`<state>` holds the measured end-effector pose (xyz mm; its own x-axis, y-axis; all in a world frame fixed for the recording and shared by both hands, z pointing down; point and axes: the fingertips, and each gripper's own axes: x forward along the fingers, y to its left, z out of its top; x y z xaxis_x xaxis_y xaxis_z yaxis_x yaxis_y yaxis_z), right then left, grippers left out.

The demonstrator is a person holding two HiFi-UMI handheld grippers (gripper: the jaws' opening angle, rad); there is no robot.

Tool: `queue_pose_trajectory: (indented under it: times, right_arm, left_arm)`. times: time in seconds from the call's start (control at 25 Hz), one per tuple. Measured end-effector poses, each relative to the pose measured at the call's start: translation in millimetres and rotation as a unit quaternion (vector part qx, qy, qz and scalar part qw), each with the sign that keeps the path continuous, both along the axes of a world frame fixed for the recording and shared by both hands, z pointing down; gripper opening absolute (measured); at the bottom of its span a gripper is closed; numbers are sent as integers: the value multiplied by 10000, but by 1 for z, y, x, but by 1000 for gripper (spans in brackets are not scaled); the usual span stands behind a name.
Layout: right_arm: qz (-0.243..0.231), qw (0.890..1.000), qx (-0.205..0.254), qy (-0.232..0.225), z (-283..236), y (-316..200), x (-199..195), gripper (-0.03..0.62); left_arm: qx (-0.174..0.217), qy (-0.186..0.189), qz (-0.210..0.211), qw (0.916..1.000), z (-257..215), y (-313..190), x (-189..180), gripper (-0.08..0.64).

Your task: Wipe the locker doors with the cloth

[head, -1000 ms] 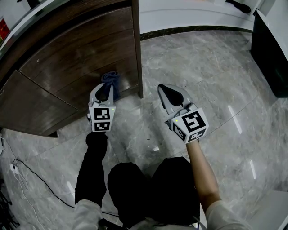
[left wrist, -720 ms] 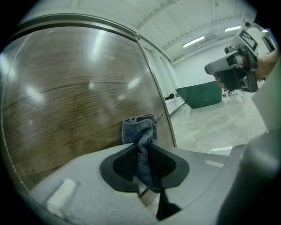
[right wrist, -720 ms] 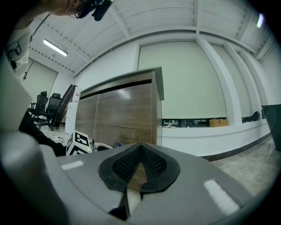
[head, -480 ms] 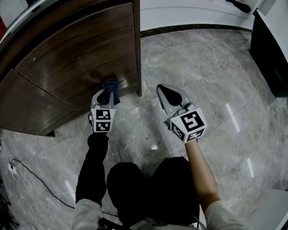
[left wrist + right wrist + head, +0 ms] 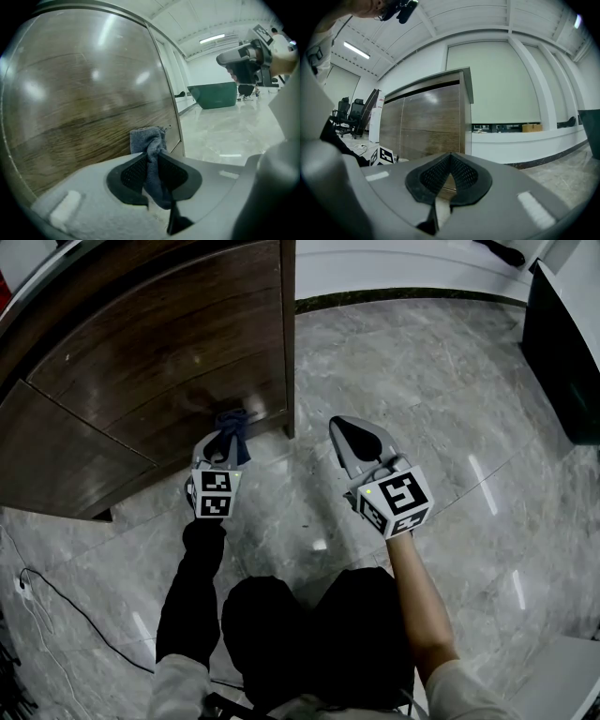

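Polished grey veined stone floor (image 5: 450, 390): hard, glossy, mirrors the ceiling lights; plays no part in the wipe. Tall dark brown wood-grain locker door (image 5: 169, 352): flat, smooth, semi-gloss face with horizontal grain, upright and offering one continuous surface to the cloth. Grey plastic right gripper (image 5: 354, 437) with black meshed pads (image 5: 433, 176): held clear of the door over bare floor, jaws pressed together at the tips on nothing, apparently parked out of the working path. Matching left gripper (image 5: 222, 442): angled down toward the door's lower part, jaws pinching the cloth at mid-length so that a free wad projects ahead as the wiping face. Small blue-grey terry cloth (image 5: 147, 140): soft, napped, crumpled. Leading bunch lies against the lower door face near its right edge; tail hangs behind the pads.
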<state>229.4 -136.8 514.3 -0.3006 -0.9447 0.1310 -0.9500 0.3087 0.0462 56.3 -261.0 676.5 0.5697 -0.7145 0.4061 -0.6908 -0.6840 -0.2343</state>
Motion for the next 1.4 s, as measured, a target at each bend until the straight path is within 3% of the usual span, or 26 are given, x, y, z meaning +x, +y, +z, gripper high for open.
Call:
queue_pose_trajectory:
  times: [0.24,0.44,0.76,0.96,1.24,1.4]
  right_arm:
    - [-44,9999,63,-68,-3,4,-5,5]
    - [-119,9997,160,-134,-11,5,-15,5]
    - [-134,9992,307,-225,-24,9,-20,6]
    - [-136,9987,405,-265,-33,10,-18,5]
    - [-164,9982,513,-267,-44,9,-15,6]
    - [-149,9983,503,-259,-41,9,-14,6]
  left_arm:
    - [582,121,177,9981,-62,29,-12,69]
    - [1117,451,211,9925,-131,50,-24,69]
    - [2239,1038,137,9690,-264,67,-37,69]
    - [2710,1286,75,9539,-332,59,-40,69]
    - [3223,1463,-274,9349,-392,38,-54,69]
    - [3225,1374,-485,9353,-390,21,-66,69]
